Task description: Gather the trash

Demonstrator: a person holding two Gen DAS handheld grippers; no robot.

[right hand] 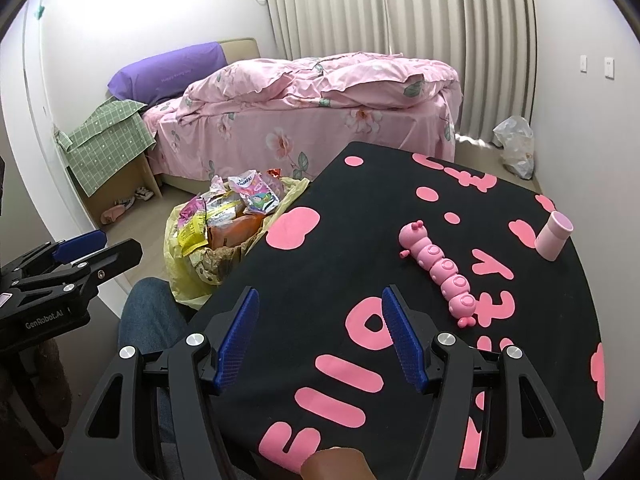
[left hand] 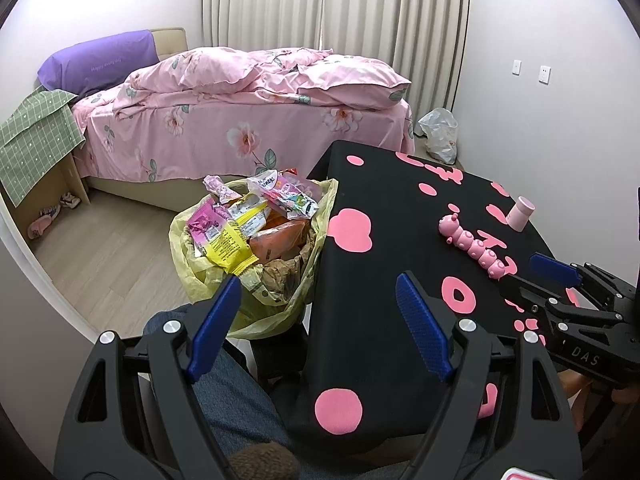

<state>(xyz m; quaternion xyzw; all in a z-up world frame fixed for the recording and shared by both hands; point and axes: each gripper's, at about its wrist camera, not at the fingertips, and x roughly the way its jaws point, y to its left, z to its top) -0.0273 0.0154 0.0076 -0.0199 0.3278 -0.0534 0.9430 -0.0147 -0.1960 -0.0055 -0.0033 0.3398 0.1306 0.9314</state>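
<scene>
Trash bin [left hand: 256, 248], yellow liner, sits at frame centre-left on the floor, touching the table's [left hand: 392, 200] left edge; snack wrappers [left hand: 240, 220] heaped above its rim. Left gripper [left hand: 320, 312] spread, empty, hovering over the bin/table edge. Right gripper [right hand: 320, 332] spread, empty, above the black-pink tablecloth. Risk: overfull heap, so another piece could slide off. No loose trash seen on the table, only caterpillar toy [right hand: 440, 268] and pink cup [right hand: 554, 236]. Bin body hidden by liner.

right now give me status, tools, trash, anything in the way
Left tool open, empty. Right tool open, empty. Yellow-lined bin of wrappers brimful beside black pink-patterned table. On it only pink caterpillar toy and pink cup.
</scene>
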